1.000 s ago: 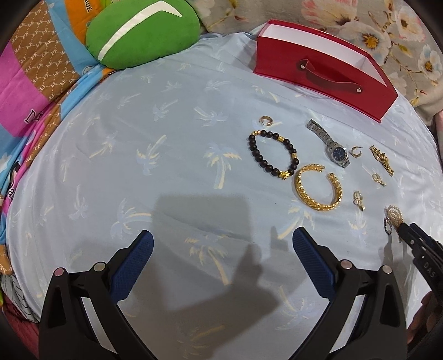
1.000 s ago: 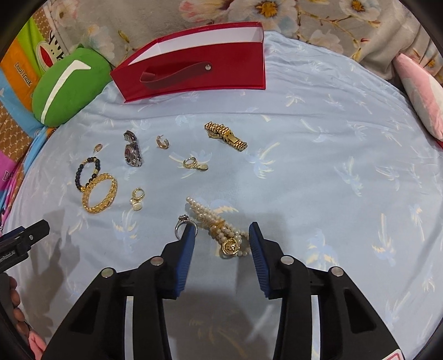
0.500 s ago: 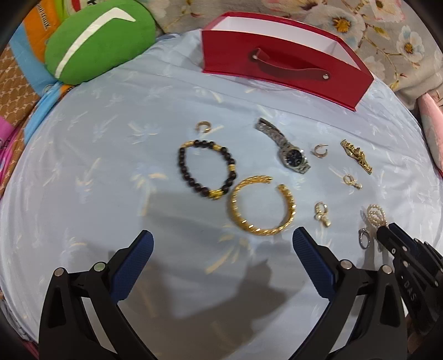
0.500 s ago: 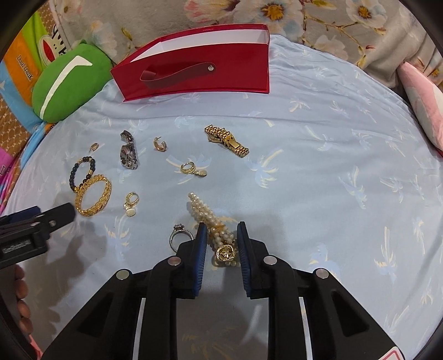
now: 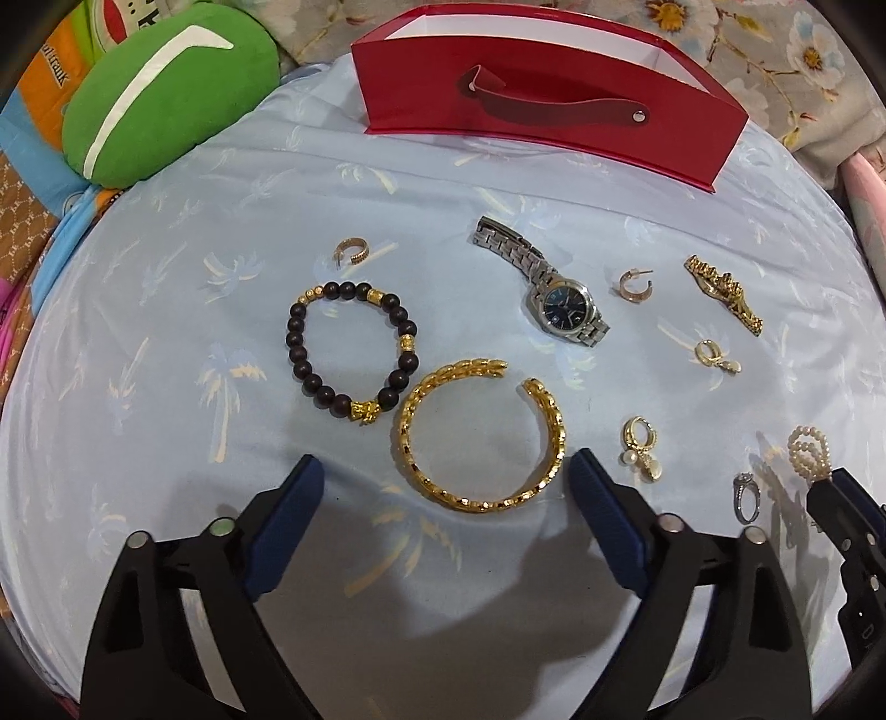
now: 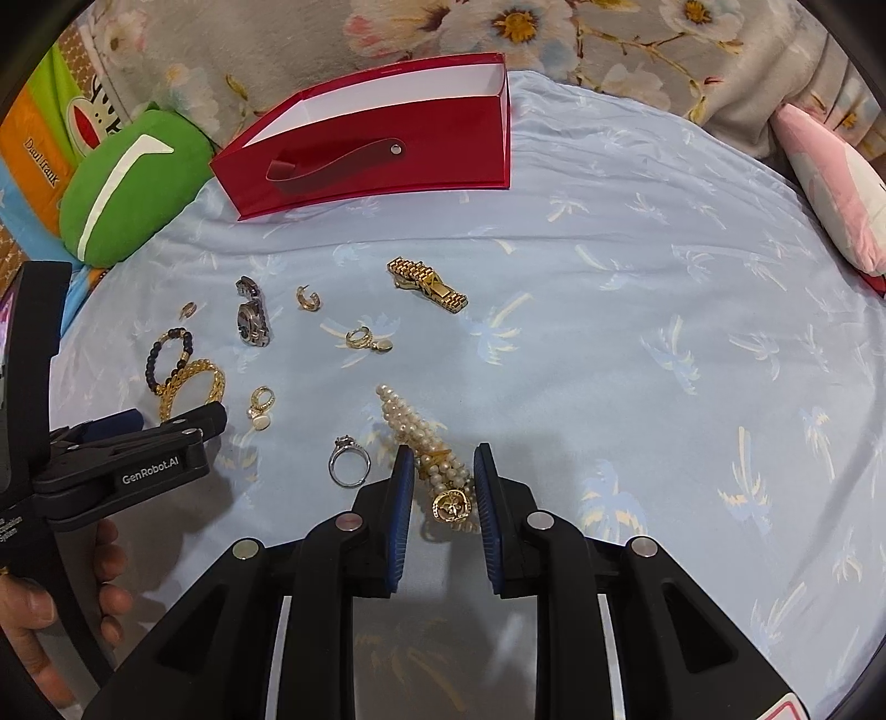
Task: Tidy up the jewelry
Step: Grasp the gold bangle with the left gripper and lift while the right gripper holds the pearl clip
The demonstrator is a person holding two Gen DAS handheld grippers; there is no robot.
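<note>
Jewelry lies on a light blue cloth before a red box (image 5: 548, 99) (image 6: 376, 155). My right gripper (image 6: 443, 471) is shut on the pearl bracelet (image 6: 421, 432), its jaws pressing both sides near the gold charm; the bracelet also shows in the left wrist view (image 5: 809, 451). My left gripper (image 5: 443, 487) is open and empty, its jaws either side of the gold bangle (image 5: 482, 437). A black bead bracelet (image 5: 354, 349), a silver watch (image 5: 554, 293), a gold watch band (image 5: 725, 293), several gold earrings and a silver ring (image 6: 349, 462) lie around.
A green cushion (image 5: 160, 88) lies at the back left. A floral blanket (image 6: 554, 33) runs behind the box. A pink pillow (image 6: 830, 183) sits at the right edge of the cloth.
My left gripper moved forward and right until the gold bangle lay between its jaws. My right gripper closed from open onto the pearl bracelet.
</note>
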